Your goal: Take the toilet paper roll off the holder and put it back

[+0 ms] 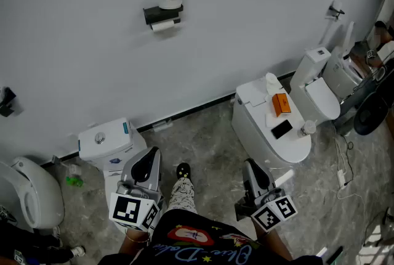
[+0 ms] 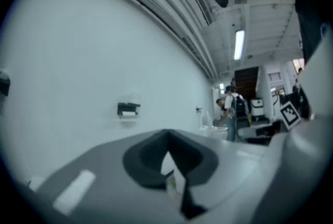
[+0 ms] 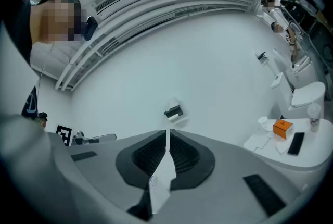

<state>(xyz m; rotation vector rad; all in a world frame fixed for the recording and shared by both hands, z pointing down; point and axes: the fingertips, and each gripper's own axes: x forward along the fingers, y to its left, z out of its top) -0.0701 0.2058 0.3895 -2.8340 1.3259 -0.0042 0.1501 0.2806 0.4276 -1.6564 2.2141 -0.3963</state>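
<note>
While both grippers are held low and close to the person's body, neither is anywhere near the task's thing. The left gripper (image 1: 149,159) has its jaws drawn together, tips meeting, with nothing between them. It aims forward and upward at the wall (image 1: 246,23) and hangs just above a small toilet (image 1: 103,142). The right gripper (image 1: 251,168) likewise has its jaws closed on nothing. It is level with the left one, well apart from it, above the stone floor (image 1: 209,140). Each marker cube sits nearest the body.

Just beyond the right gripper stands a second toilet (image 1: 258,134). On its lid lie an orange box (image 1: 281,103) and a black phone (image 1: 282,129).

Farthest off, the black holder (image 1: 161,12) is fixed to the wall. The toilet paper roll (image 1: 163,26) hangs in it, a white sheet showing below the bracket. In both gripper views the roll lies beyond the closed fingertips, just above and left of the tips in the left gripper view and just above them in the right.
</note>
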